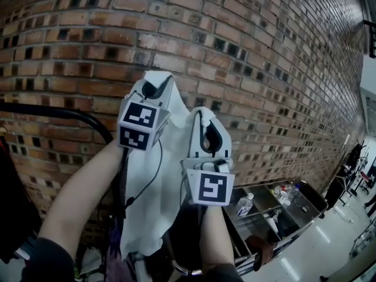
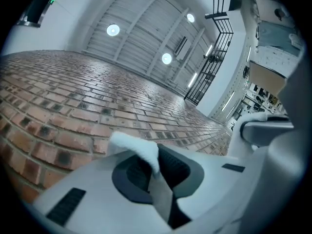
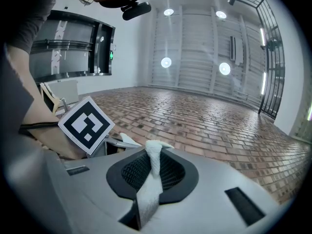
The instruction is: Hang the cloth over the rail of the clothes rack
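A white cloth [image 1: 154, 204] hangs in front of the brick wall, held up by both grippers. My left gripper [image 1: 154, 86] is shut on its upper left corner. My right gripper [image 1: 202, 122], a little lower and to the right, is shut on another part of the top edge. In the left gripper view a fold of cloth [image 2: 140, 149] sticks out from between the closed jaws [image 2: 156, 172]. The right gripper view shows a twisted strip of cloth [image 3: 155, 157] pinched in the jaws [image 3: 153, 172]. The black rail [image 1: 59, 113] of the clothes rack curves in at the left, below the left gripper's tips.
The brick wall [image 1: 247, 51] stands close behind the cloth. Dark garments [image 1: 9, 204] hang at the left edge. A metal cart [image 1: 311, 201] with bottles and small items sits at the lower right. The left gripper's marker cube [image 3: 87, 126] shows in the right gripper view.
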Motion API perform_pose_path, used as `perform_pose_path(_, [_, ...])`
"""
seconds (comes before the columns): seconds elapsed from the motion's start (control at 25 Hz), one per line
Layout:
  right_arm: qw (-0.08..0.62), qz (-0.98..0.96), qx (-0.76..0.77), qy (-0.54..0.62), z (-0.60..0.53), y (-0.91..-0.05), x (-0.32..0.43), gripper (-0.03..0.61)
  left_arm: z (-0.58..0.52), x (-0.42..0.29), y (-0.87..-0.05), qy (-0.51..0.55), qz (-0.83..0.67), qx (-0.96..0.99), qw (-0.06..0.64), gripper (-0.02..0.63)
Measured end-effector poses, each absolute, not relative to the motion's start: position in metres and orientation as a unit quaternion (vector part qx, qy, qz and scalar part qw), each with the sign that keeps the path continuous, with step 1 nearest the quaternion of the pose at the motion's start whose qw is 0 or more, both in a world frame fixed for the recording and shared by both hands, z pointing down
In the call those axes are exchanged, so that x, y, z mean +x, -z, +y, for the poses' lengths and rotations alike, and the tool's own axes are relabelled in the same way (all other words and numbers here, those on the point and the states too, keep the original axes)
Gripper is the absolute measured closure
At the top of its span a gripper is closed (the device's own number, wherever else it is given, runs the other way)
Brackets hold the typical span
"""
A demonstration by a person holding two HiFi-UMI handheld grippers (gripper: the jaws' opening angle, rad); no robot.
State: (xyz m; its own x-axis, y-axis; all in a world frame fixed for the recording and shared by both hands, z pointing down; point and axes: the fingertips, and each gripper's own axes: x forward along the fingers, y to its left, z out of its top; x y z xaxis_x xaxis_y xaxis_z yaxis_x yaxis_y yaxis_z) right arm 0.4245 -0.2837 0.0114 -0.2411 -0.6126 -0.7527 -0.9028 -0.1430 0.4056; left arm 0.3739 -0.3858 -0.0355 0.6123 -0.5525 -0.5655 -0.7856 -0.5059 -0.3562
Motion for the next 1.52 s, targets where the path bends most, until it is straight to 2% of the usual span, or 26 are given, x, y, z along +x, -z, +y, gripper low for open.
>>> perform_pose_path(0.36, [0.175, 0.645, -0.571, -0.476, -0.291, 0.004, 0.374, 0.531, -0.383, 0.303, 0.068, -0.211, 0.407, -0.826, 0.33, 0.574])
perform_pose_path(0.56, [0.19, 0.651, -0.552, -0.485, -0.289, 0.013, 0.34, 0.531, -0.362, 0.261, 0.095, -0.223, 0.409, -0.795, 0.388, 0.574])
perform_pose_path(0.88, [0.172, 0.658, -0.531, -0.506, -0.287, 0.017, 0.264, 0.531, -0.347, 0.172, 0.115, -0.208, 0.445, -0.742, 0.457, 0.574])
perform_pose_path(1.08, [0.163, 0.666, -0.516, -0.514, -0.287, 0.017, 0.218, 0.531, -0.344, 0.118, 0.118, -0.201, 0.444, -0.732, 0.476, 0.574])
perform_pose_path(1.52, [0.2, 0.68, -0.501, -0.497, -0.267, 0.029, 0.147, 0.531, -0.302, 0.005, 0.136, -0.179, 0.445, -0.711, 0.514, 0.574])
